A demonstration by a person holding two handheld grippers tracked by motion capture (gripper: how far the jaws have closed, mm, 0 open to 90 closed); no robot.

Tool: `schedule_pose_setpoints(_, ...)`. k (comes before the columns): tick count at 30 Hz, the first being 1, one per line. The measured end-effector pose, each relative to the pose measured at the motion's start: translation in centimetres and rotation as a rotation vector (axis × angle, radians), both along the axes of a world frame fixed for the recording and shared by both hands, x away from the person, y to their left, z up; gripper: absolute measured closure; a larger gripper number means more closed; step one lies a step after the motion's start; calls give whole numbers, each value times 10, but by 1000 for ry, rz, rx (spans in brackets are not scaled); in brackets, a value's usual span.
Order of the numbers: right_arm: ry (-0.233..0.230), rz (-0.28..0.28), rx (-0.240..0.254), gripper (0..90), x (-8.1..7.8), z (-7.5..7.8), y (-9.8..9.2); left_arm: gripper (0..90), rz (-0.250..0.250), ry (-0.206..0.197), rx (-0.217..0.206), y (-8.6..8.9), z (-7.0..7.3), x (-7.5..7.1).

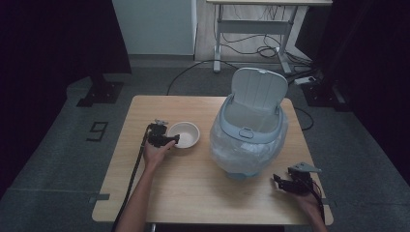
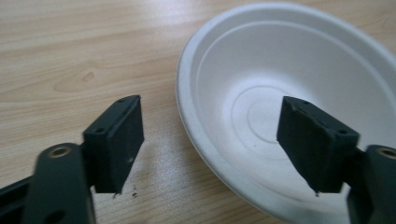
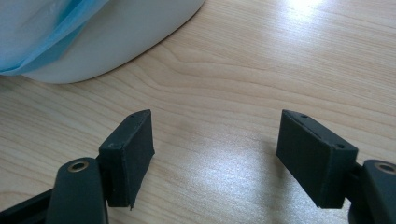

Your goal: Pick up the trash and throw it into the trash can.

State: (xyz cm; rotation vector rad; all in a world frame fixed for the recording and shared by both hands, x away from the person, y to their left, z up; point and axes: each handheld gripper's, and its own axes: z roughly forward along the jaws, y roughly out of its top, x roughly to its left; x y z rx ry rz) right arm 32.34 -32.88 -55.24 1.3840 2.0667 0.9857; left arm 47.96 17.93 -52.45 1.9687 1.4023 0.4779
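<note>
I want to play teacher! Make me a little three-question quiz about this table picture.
1. True or false: the lid of the bin is up.
2. The left gripper straddles the rim of which thing? A) white bowl B) cup C) spoon
3. What does the right gripper hold?

Key
1. True; the lid stands open.
2. A; one jaw is over the table, the other inside the bowl, pads not touching it.
3. Nothing; its jaws are open over bare wood.

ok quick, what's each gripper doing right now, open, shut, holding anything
left gripper: open, jaws astride the rim of the white bowl, not pressing on it.
right gripper: open, holding nothing, over bare table.
</note>
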Motion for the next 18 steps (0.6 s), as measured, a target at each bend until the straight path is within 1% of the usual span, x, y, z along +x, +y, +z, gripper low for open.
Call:
schedule_pose_setpoints(3,-4,2,-2,269,0,0,0,378,-10,20,-4,0,-4,0)
schedule_pose_setpoints(6,-6,6,-7,269,-1,0,1,540,-31,53,-3,0,-6,0)
schedule_pose_setpoints(8,-5,3,-4,269,-1,0,0,633,-39,62,-4,1,-5,-1)
schedule_pose_setpoints(9,-5,2,-3,269,0,0,0,675,-49,67,-17,2,-4,-1)
schedule_pose_setpoints(10,-5,1,-2,269,0,0,0,699,-52,68,-34,3,-3,-1)
schedule_pose_setpoints(12,-4,0,-1,269,-1,0,0,744,-59,53,-63,5,1,-3)
schedule_pose_setpoints(14,-4,1,2,268,-1,0,0,788,-74,19,-102,6,9,-9)
schedule_pose_setpoints(15,-4,1,2,268,-1,0,0,809,-74,19,-102,6,9,-9)
schedule_pose_setpoints(17,-8,-2,5,268,-1,0,-1,817,-89,-1,-128,6,15,-13)
schedule_pose_setpoints(18,-8,-4,8,268,-1,0,-2,825,-93,-11,-129,6,17,-15)
